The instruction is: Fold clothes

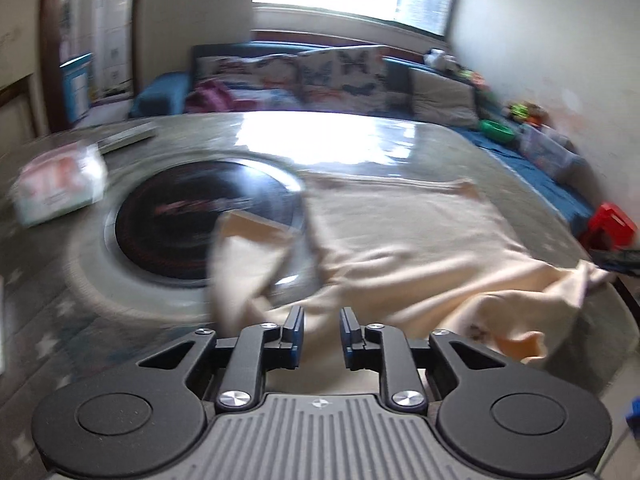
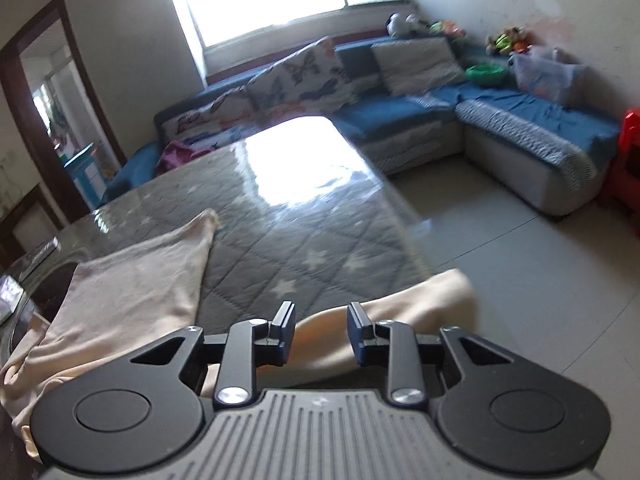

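Observation:
A cream garment [image 1: 404, 232] lies spread and rumpled on the glass-topped table [image 1: 360, 140], one sleeve [image 1: 244, 252] draped over the round black cooktop [image 1: 200, 216]. My left gripper [image 1: 322, 320] hovers open over the garment's near edge, nothing between its fingers. In the right wrist view the same cream garment [image 2: 136, 280] lies at the left, and a part of it [image 2: 404, 300] hangs over the table's near right edge. My right gripper [image 2: 320, 316] is open just above that hanging part, holding nothing.
A white and red packet [image 1: 60, 184] and a flat grey object [image 1: 128, 136] lie at the table's far left. A blue sofa [image 2: 500, 116] with cushions and toys runs along the back and right wall. A red stool [image 2: 628, 152] stands at the right. Tiled floor [image 2: 520, 260] lies right of the table.

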### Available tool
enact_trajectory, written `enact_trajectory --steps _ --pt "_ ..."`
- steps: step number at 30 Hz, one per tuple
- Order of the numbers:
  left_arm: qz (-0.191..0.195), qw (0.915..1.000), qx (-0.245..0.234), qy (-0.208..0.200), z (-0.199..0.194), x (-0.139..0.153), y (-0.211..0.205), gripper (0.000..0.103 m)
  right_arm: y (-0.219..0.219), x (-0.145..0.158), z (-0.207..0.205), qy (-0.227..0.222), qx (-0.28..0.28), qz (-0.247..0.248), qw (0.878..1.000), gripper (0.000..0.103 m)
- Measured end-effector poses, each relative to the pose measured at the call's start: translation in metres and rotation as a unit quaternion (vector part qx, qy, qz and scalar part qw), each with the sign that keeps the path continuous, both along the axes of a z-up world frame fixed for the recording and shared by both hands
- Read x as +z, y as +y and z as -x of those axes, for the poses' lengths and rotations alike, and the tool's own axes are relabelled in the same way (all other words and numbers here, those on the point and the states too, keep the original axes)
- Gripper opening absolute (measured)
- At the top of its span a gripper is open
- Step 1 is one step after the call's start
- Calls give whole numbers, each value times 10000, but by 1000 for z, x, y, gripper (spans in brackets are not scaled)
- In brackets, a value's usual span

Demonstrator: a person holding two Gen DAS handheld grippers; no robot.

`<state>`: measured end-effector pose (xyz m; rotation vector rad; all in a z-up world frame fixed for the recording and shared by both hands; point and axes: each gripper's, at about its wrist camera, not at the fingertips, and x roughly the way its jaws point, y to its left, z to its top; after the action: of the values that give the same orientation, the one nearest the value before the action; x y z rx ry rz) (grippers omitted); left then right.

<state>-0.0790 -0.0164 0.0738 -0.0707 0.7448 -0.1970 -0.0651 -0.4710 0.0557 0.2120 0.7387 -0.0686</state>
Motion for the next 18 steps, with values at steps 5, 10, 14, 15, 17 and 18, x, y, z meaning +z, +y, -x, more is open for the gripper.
enact_trajectory --steps 5,10,14,15,17,18 --pt "20 9975 -703 -39 -8 -1 -41 31 15 -7 -18 239 243 -245 9991 30" --pt "-77 9911 -1331 -55 -10 -8 -72 31 26 -8 -13 242 359 -59 9990 7" --pt "-218 9876 -1557 11 -11 -18 -83 39 31 0 7 193 443 358 9982 6" --pt "-253 9866 -1613 27 -11 -20 -86 43 32 1 10 197 462 432 9978 6" --pt "-323 9845 -1725 60 -12 -25 -92 43 32 4 19 284 450 677 9963 5" --pt "-343 9835 -1773 80 -12 -27 -94 42 32 5 21 323 452 754 9956 5"
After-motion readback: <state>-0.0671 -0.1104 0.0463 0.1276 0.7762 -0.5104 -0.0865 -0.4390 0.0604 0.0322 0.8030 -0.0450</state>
